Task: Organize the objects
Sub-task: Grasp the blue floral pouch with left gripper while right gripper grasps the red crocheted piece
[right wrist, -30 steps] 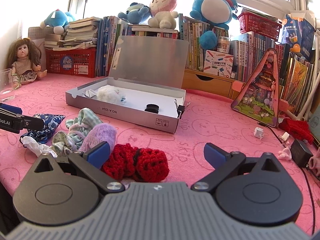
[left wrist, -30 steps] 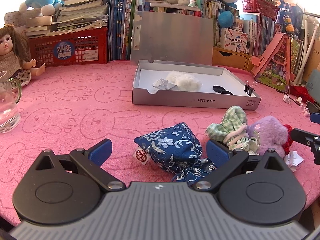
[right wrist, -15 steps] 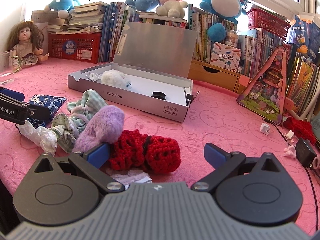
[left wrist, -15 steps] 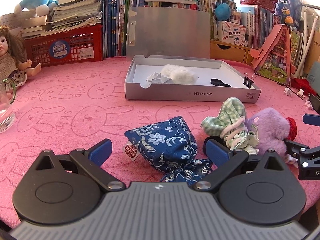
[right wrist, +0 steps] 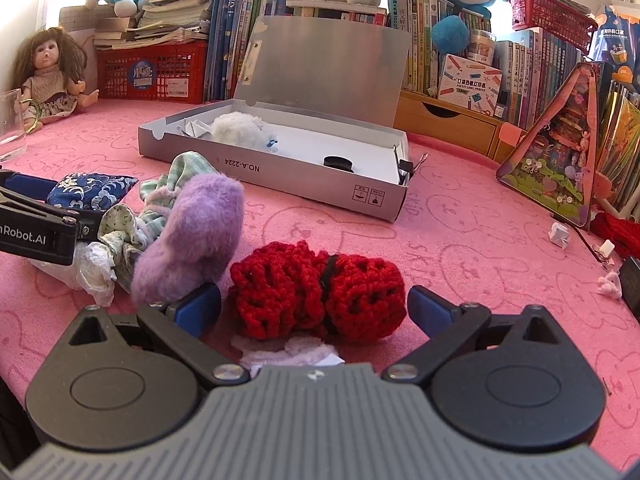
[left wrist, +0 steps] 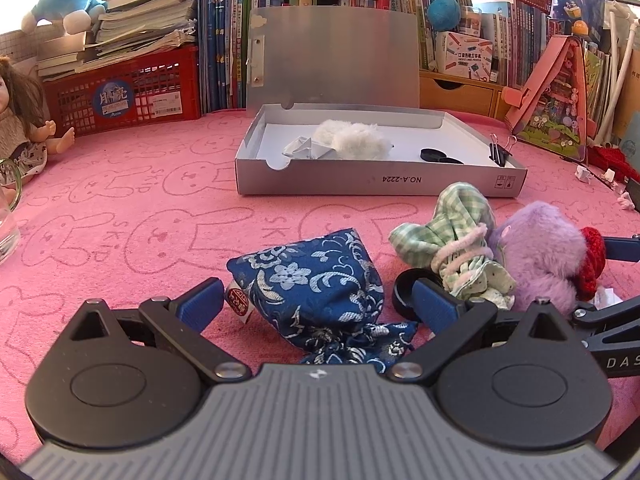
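On the pink tabletop [left wrist: 120, 208] the grey box [left wrist: 380, 178] lies lid-up to receive things. Left tongs [left wrist: 316, 304] gape around the blue pouch [left wrist: 316, 280]; right tongs [right wrist: 314, 306] gape around the red crochet bundle [right wrist: 320, 288], neither gripped.

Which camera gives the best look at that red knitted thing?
The right wrist view: the red knitted piece lies whole between the open right gripper fingers. The left wrist view shows only a sliver of it behind the purple plush.

Surface: pink bunny-print cloth [left wrist: 120, 208].
On it: grey box [left wrist: 380, 180], blue pouch [left wrist: 312, 280], red crochet piece [right wrist: 320, 292], purple plush [right wrist: 192, 240], doll [right wrist: 52, 76].
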A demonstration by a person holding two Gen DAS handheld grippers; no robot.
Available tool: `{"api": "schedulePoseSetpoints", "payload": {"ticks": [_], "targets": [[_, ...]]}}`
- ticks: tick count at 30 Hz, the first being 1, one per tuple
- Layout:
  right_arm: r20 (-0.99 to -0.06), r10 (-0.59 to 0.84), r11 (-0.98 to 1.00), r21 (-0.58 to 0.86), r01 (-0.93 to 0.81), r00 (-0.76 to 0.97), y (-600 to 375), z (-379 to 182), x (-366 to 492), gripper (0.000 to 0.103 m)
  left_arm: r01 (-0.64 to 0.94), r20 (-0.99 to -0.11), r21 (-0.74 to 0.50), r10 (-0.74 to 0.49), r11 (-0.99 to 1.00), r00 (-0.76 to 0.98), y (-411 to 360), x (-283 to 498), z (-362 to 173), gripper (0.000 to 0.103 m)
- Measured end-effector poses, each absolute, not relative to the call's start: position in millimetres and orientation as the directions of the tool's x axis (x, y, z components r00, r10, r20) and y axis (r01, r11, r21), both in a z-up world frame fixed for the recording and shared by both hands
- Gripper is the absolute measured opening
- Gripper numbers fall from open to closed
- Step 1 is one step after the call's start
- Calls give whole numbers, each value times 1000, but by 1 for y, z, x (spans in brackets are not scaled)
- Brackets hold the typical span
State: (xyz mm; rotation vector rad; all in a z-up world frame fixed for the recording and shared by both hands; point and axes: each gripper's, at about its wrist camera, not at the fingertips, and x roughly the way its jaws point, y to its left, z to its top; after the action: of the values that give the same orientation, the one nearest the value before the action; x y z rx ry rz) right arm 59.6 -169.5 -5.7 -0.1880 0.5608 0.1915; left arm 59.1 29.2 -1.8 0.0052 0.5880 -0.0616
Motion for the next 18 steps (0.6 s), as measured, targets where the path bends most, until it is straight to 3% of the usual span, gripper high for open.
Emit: {"api": "schedulePoseSetpoints", "payload": {"ticks": [4, 10, 14, 18], "targets": [[-556, 140, 968, -96, -230, 820, -173, -6, 62, 103, 55, -555, -29, -62, 998, 830, 30, 60, -3, 101], [-572, 164, 971, -50, -234, 804, -177, -6, 66, 98, 45, -555, -77, -80, 996, 828, 36, 57, -3, 81], [-576, 178, 976, 1, -217, 798, -180, -5, 65, 85, 41, -553, -96, -88, 995, 829, 39, 53, 1, 62], [-569, 169, 982, 24, -189, 805, -184, -1, 66, 76, 30, -554, -113, -88, 993, 828, 43, 53, 7, 57]]}}
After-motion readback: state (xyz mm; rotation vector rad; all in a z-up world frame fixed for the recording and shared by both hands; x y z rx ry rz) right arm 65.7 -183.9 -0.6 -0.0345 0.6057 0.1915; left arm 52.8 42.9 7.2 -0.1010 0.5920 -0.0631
